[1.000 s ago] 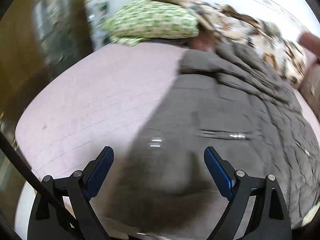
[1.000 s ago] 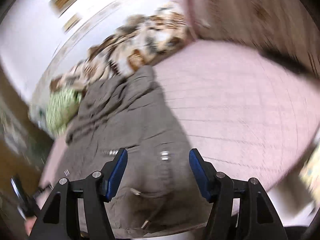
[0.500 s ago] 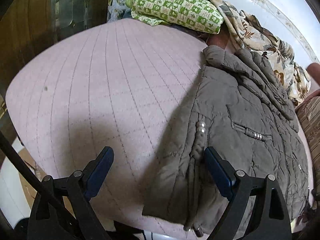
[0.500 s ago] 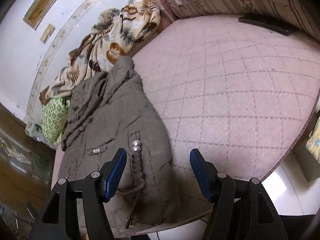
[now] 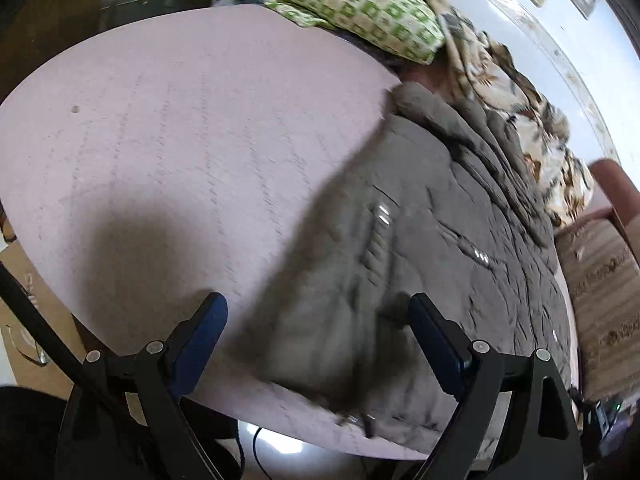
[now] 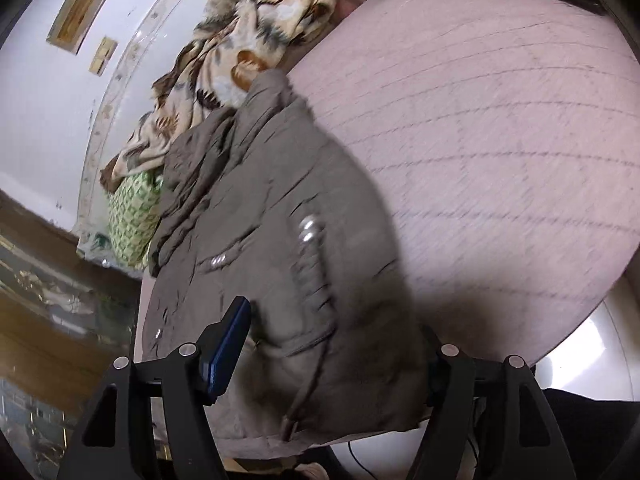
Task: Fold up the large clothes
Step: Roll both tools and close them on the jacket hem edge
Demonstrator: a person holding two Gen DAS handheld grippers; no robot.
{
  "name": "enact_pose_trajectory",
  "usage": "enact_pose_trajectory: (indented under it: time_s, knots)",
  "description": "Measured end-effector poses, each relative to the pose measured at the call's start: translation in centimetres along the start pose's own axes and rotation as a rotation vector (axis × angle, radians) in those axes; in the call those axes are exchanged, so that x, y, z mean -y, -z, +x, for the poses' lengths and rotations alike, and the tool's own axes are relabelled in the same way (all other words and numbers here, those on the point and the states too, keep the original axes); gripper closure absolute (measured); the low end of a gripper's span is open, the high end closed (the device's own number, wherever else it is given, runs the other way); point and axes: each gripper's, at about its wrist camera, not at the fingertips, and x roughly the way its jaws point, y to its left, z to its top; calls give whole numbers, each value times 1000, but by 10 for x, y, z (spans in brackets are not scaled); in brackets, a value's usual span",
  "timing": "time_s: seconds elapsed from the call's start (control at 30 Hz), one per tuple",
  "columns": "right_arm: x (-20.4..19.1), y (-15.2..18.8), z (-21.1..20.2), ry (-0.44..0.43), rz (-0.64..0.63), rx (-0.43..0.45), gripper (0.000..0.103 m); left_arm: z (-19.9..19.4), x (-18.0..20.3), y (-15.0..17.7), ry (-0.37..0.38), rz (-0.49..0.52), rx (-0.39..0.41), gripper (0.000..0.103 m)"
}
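1. Two hand-held grippers, both low over near hem of grey quilted jacket [image 6: 280, 248], which lies flat on pink quilted bed [image 5: 180, 140], hem at bed's near edge, collar far.
2. Left hand-held gripper [image 5: 318, 320]: jaws wide, nothing held; left pad over bare bed, right pad over jacket, so jacket's side edge sits between them. Contact w/ fabric: can't tell, blurred.
3. Right hand-held gripper [image 6: 340, 332]: jaws opening, jacket hem corner between them, pads not pressing yet. Right finger partly hidden behind fabric.
4. Judgement: step = grab both hem corners. Go deep enough to catch all layers, not only the top shell; padded, prob. slippery.
5. Mind drawcord [image 6: 316, 372] at hem, keep clear of pads.
6. Mid: snaps [image 6: 306, 230] & pocket face up; fold hem toward collar evenly.
7. Far: floral blanket [image 6: 248, 40], green pillow [image 5: 352, 8] touch collar end; don't drag them.
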Motion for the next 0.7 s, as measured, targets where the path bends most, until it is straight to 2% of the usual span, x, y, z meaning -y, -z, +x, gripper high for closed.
enact_pose_trajectory:
  time_s: [0.1, 0.2, 0.33, 0.7]
  knots:
    - [-6, 5, 5, -42, -13, -29, 31, 4, 20, 13, -10, 71, -9, 12]
    - [-12, 10, 9, -23, -50, -31, 36, 8, 36, 22, -40, 137, 2, 11]
    - [-5, 7, 10, -19, -20, -24, 51, 10, 40, 27, -64, 152, 40, 11]
    - [-11, 9, 14, 13, -62, -18, 52, 15, 47, 31, -114, 216, 81, 9]
